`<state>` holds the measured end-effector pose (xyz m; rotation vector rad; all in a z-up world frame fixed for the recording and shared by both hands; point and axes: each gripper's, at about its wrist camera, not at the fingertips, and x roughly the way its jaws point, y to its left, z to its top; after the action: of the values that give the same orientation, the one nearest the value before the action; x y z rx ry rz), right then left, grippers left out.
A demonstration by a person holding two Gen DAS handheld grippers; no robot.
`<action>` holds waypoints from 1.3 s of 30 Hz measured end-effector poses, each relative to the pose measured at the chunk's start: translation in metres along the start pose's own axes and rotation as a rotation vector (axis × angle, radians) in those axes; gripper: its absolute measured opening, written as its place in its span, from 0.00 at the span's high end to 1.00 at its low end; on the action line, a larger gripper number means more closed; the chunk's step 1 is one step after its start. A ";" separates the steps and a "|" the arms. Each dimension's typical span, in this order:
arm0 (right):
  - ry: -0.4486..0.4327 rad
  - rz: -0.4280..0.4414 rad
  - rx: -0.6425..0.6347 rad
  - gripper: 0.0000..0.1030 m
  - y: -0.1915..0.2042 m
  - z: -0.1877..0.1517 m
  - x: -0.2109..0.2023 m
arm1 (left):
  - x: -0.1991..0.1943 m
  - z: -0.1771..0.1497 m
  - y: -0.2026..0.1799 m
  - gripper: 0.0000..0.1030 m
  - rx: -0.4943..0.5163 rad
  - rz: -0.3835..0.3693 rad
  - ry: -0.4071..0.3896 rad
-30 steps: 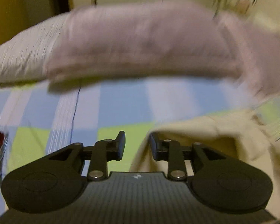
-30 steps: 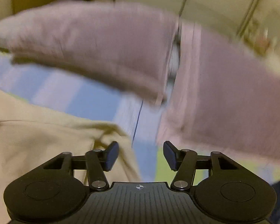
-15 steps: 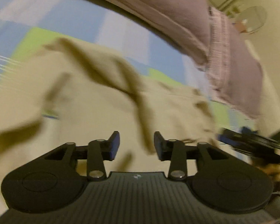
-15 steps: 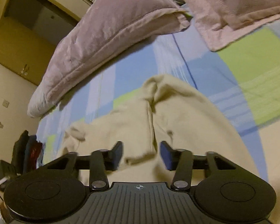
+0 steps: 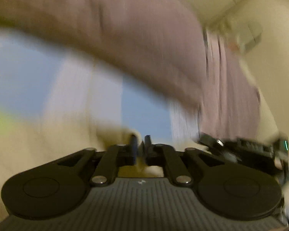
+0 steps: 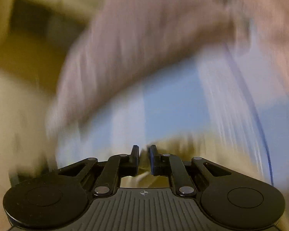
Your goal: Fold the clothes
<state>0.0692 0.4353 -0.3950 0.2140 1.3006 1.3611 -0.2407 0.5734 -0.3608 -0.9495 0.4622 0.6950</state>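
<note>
A cream garment [image 5: 38,144] lies on the bed, blurred by motion in both views. The jaws of my left gripper [image 5: 140,146] are closing, down to a narrow gap with a fold of the cream cloth pinched between them. In the right wrist view the same garment [image 6: 183,144] bunches at the tips of my right gripper [image 6: 144,154]. Its jaws are closing too, with an edge of the cloth caught between the pads. The right gripper's black body [image 5: 240,148] shows at the right edge of the left wrist view, close beside the left one.
The bed has a blue, white and green checked sheet [image 5: 28,77] [image 6: 173,100]. A large pink pillow [image 5: 134,38] [image 6: 134,48] and a pink blanket [image 5: 231,86] lie across the far side. Cream walls and a dark doorway [image 6: 28,19] stand behind.
Both grippers dropped onto the cream garment and rolled, and their jaws narrowed from wide apart to pinching the cloth. The views swung back up toward the pink pillow.
</note>
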 end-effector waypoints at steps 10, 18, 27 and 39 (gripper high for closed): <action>0.025 -0.221 -0.157 0.33 -0.012 -0.068 -0.068 | -0.128 -0.030 0.106 0.62 -0.043 0.220 -0.018; 0.126 -0.289 0.023 0.33 -0.029 -0.204 -0.158 | -0.245 -0.188 0.150 0.57 -0.337 0.357 0.083; 0.218 -0.344 -0.015 0.33 0.004 -0.262 -0.178 | -0.254 -0.268 0.132 0.68 -0.263 0.446 0.143; 0.251 -0.396 -0.044 0.33 0.023 -0.309 -0.182 | -0.340 -0.171 0.118 1.00 0.217 0.690 -0.074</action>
<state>-0.1232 0.1318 -0.3907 -0.2432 1.4279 1.0971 -0.5723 0.3608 -0.2999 -0.5451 0.7953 1.2672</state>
